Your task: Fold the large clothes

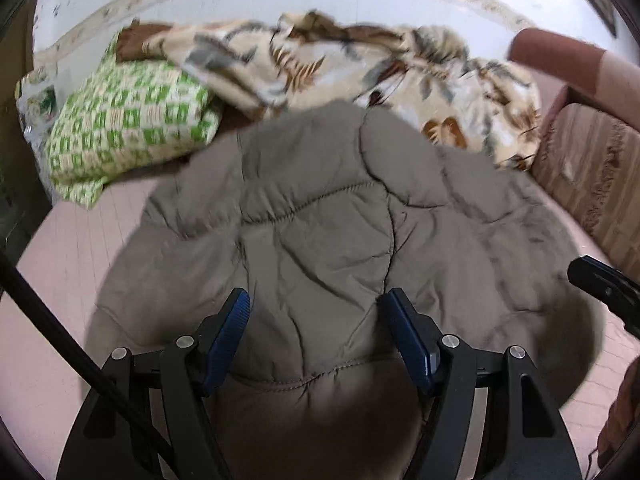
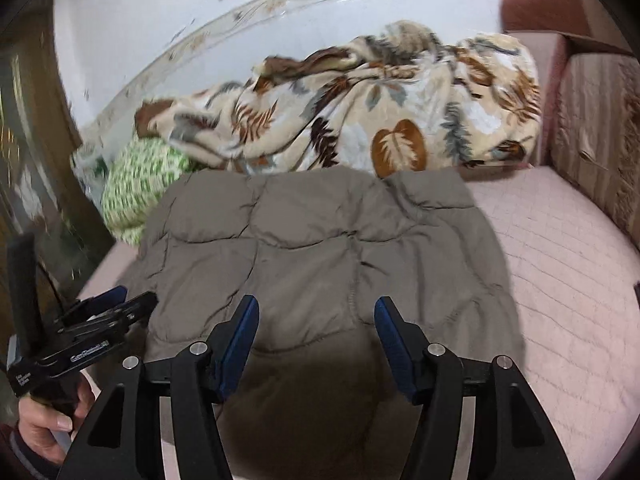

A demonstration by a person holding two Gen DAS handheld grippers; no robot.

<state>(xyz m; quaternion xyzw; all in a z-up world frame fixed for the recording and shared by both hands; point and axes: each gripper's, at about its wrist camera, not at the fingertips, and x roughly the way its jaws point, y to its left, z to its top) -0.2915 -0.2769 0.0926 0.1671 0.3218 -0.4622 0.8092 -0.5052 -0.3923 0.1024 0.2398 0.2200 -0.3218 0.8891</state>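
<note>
Grey-brown quilted jacket [image 2: 320, 248] lies spread flat on the pink quilted bed cover [image 2: 568, 280], puffy panels up, stitched seams running across it. Near hem edge of the jacket sits just under both grippers.

Left gripper [image 1: 314, 312]: 2 blue-padded fingers spread apart, hanging over the jacket's near part. Nothing pinched between the pads; fabric shows in the gap but the pads do not press on it. Slight motion blur in this view.

Right gripper [image 2: 316, 316]: jaws also spread, blue pads apart, jacket's hem seam visible between and below them, not clamped. Whether the fingertips touch the cloth, cannot tell.

In the right wrist view the left gripper shows at the lower left edge, held in the person's hand [image 2: 48, 424], fingers wrapped round the handle, at the jacket's left side. In the left wrist view a black part of the right gripper pokes in at the right edge, over the jacket's right side.

Beyond the jacket, against the white wall [image 2: 160, 40]: a crumpled cream blanket [image 2: 380, 120] with brown and grey leaf print, touching the jacket's far edge. Left of the blanket, a green-and-cream patterned pillow [image 1: 128, 128], just beside the jacket's far left corner. At the right, a pinkish padded headboard or sofa arm [image 2: 592, 120] bordering the bed cover.
</note>
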